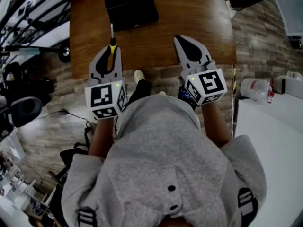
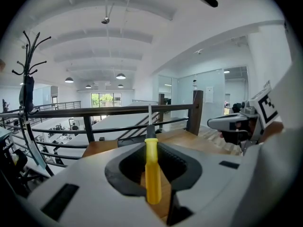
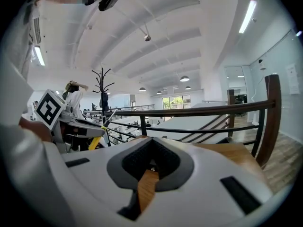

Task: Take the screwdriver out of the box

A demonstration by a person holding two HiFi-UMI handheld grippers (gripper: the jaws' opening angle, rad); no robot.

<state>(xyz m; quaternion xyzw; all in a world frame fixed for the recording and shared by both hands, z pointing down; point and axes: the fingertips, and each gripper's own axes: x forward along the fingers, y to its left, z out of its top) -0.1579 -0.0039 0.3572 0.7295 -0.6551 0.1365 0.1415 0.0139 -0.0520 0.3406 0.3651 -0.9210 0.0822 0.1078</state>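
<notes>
The left gripper [image 1: 112, 49] has its jaws partly closed on the yellow plastic handle of a screwdriver [image 2: 152, 171], whose thin metal shaft sticks out forward over the near edge of the brown wooden desk [image 1: 194, 18]. The shaft points toward the flat black box [image 1: 130, 6], which lies at the desk's far edge. The right gripper [image 1: 182, 39] hovers over the near edge with its jaws together and nothing between them.
</notes>
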